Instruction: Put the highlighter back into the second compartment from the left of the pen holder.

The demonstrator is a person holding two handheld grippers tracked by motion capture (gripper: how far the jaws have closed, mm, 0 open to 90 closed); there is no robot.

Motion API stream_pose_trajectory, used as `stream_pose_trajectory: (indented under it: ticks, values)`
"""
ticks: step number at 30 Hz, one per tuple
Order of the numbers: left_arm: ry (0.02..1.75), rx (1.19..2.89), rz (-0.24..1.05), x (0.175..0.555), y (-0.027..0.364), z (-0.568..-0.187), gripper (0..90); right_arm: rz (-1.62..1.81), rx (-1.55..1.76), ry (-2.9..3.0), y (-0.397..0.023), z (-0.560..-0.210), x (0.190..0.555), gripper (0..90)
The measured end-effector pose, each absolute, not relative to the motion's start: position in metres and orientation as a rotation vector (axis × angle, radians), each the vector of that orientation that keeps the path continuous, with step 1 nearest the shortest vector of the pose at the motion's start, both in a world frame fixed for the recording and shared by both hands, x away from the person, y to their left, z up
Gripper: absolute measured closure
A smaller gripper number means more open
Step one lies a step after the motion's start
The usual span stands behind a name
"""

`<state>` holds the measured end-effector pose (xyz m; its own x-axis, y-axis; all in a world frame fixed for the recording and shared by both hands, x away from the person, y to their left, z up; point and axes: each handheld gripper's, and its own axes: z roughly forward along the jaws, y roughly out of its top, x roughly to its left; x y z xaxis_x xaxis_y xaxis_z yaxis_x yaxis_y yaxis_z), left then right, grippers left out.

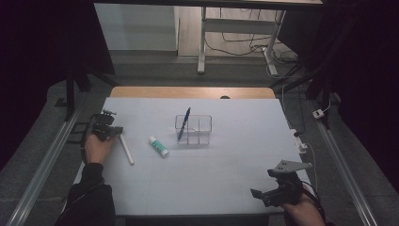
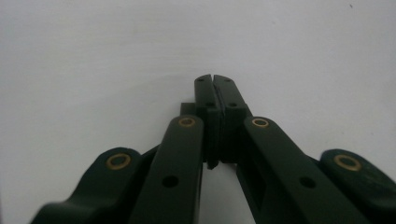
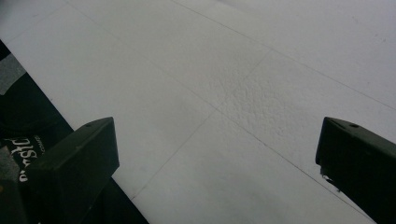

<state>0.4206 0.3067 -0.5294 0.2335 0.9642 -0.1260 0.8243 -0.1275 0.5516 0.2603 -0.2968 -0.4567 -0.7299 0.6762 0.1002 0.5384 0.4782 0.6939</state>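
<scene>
My left gripper [image 1: 112,130] rests at the left side of the white table cover [image 1: 211,174], held by a hand in a dark sleeve. Its jaws are shut tight on each other with nothing between them [image 2: 215,80]. A white rod [image 1: 126,149] lies on the table just right of that hand, apart from the jaws. A white glue stick [image 1: 159,146] with a green cap lies further right. A clear plastic holder [image 1: 195,130] stands mid-table with a blue pen [image 1: 184,124] leaning in it. My right gripper [image 1: 264,184] hovers at the front right corner, open [image 3: 217,135] over bare table.
The table's wooden far edge [image 1: 193,92] lies behind the cover. Metal rails [image 1: 44,165] run along both sides. A white cable and plug [image 1: 301,141] sit at the right edge. A desk frame [image 1: 235,28] stands on the floor beyond.
</scene>
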Motion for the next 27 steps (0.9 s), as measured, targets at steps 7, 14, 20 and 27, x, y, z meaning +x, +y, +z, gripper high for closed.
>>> stream_pose_trajectory:
  ticks: [7,14,20,27]
  values:
    - [1.653,1.972,0.324,0.416,0.318,-0.531,88.4,1.093,1.053,2.537,-0.297,-0.457,0.260,0.0]
    - [1.611,2.020,0.304,0.418,0.312,-0.533,88.4,1.090,1.052,2.535,-0.297,-0.457,0.260,0.0]
    - [1.580,2.044,0.290,0.419,0.306,-0.533,88.4,1.091,1.051,2.536,-0.297,-0.457,0.260,0.0]
    - [1.550,1.963,0.305,0.431,0.299,-0.529,88.1,1.086,1.053,2.539,-0.296,-0.457,0.260,0.0]
